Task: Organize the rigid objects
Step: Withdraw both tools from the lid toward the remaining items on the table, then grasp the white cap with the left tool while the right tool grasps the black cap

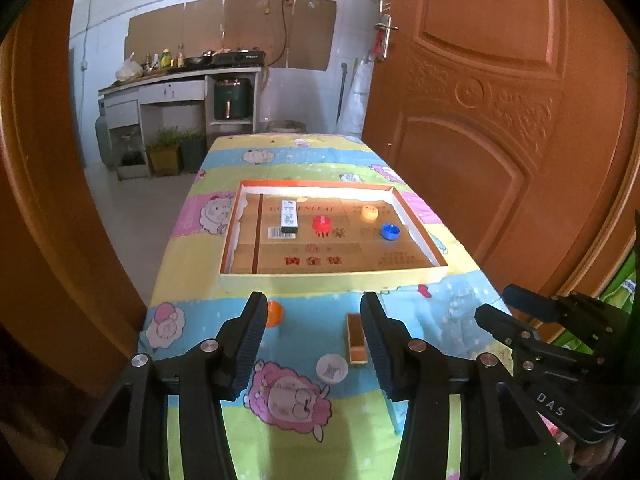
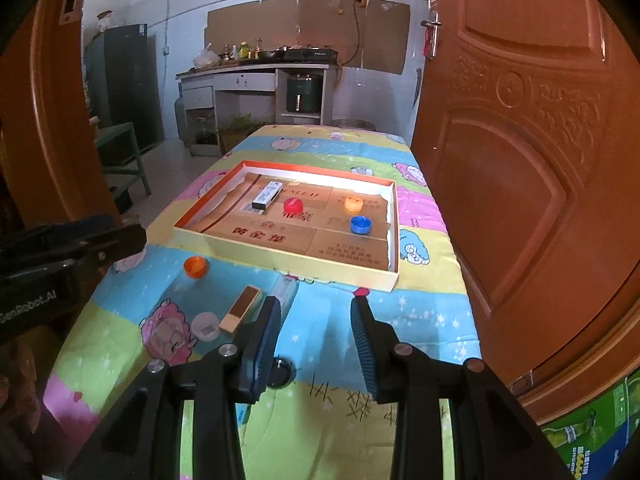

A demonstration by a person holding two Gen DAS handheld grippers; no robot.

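Kitchen behind, big orange wooden door on the right, worktop (image 1: 224,432) covered in a soft cartoon-sheep cloth. Far-centre on it sits a shallow cardboard tray (image 1: 332,278), white walls, orange rim, printed brown floor. Already inside: a white rectangular box (image 1: 289,216) on the left, a red cap (image 1: 321,224) mid, a yellow cap (image 1: 369,212) far right, a blue cap (image 1: 390,231) near right.

Loose on the cloth, near side of the tray: an orange cap (image 2: 196,266) at left, a white cap (image 2: 205,325), a brown-and-cream block (image 2: 240,309) just right of it, and a clear plastic box (image 2: 285,290) near the tray's near wall. A black round piece (image 2: 280,372) is half hidden behind my right claw finger; can't tell what it is.

My left claw (image 1: 314,344) is released, jaws wide, nothing between them, hanging over the near cloth. My right claw (image 2: 316,344) likewise spread and empty.

Handling, my judgement: caps are light, hard plastic, ribbed sides, low profile. Pinch across the diameter, straight down, or they'll skid on the cloth. The block looks stiff, flat-sided; grip across its narrow width, long faces against the pads. The clear box looks smooth and slippery; squeeze its flat sides gently. Nothing looks fragile. The cloth is soft, so things may tip when nudged.
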